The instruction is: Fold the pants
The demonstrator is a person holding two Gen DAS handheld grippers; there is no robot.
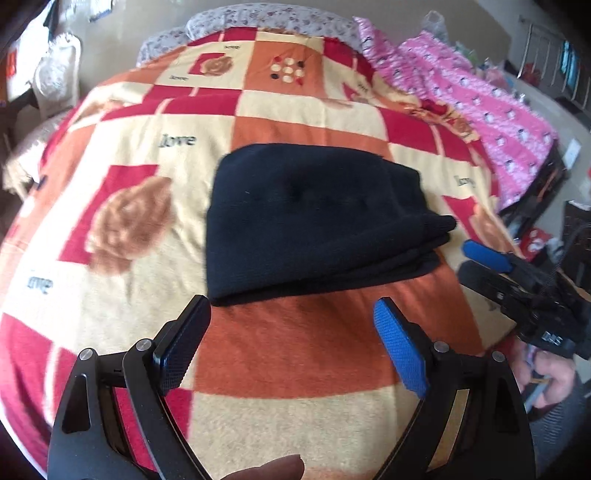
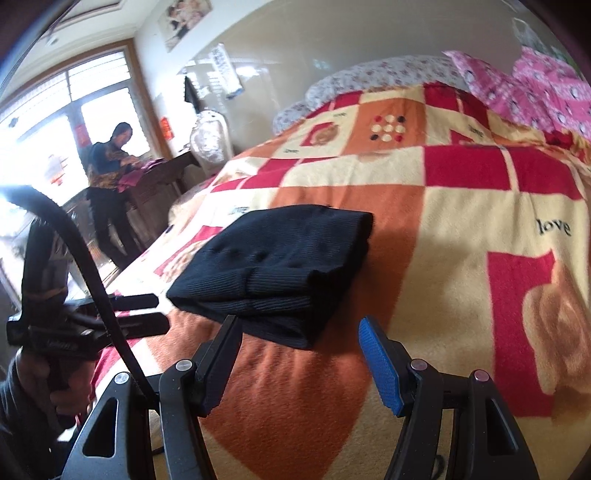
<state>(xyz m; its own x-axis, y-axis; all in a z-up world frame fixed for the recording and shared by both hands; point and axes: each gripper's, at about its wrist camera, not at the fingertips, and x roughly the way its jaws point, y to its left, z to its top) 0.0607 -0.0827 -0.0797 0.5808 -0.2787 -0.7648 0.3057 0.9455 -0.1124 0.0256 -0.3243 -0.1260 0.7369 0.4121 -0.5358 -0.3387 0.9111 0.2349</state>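
The black pants (image 1: 314, 221) lie folded into a thick, compact stack on the checked red, orange and cream blanket (image 1: 295, 354). My left gripper (image 1: 291, 302) hovers just short of the stack's near edge, open, with only blanket between its pads. In the right wrist view the same pants (image 2: 273, 266) sit ahead and slightly left. My right gripper (image 2: 299, 325) is open at the stack's near corner and holds nothing. Each gripper shows in the other's view: the right gripper (image 1: 476, 264) beside the stack's right end, the left gripper (image 2: 160, 311) at its left end.
A pink patterned quilt (image 1: 480, 96) is heaped along the bed's far right side, and floral pillows (image 1: 258, 18) lie at the head. A person (image 2: 110, 166) stands at a wooden desk by the window. A black cable (image 2: 92, 266) arcs over the left hand.
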